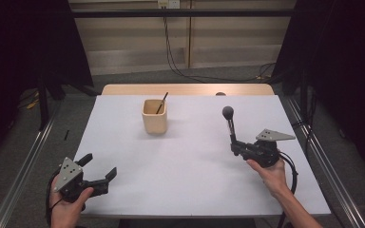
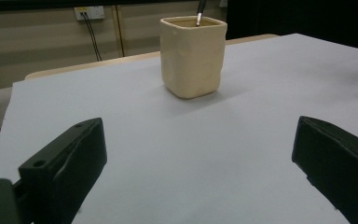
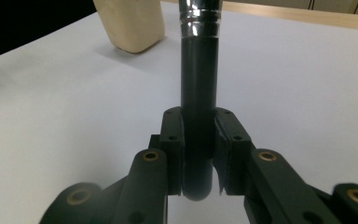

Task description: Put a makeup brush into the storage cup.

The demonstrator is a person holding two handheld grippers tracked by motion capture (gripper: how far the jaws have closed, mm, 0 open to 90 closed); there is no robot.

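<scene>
A: High view, noted: right gripper (image 1: 233, 146) sits at about four o'clock on the table (image 1: 185, 190), its jaws pinched on the lower end of a makeup brush (image 1: 228, 124) that stands nearly upright, dark round head on top.

B: Right gripper view agrees. Pads (image 3: 175, 140) press the dark handle from both sides, just above its rounded butt, below a shiny metal band.

A: Handling: probably light and stiff. The glossy, round handle may slip or swivel, so a hold nearer the middle looks safer.

B: Left gripper (image 1: 97, 166), at seven o'clock, jaws spread, nothing between them.

A: Cream cup (image 1: 154, 116) at twelve o'clock, well apart, a thin stick (image 1: 161, 102) leaning inside; what it is cannot be told.
</scene>
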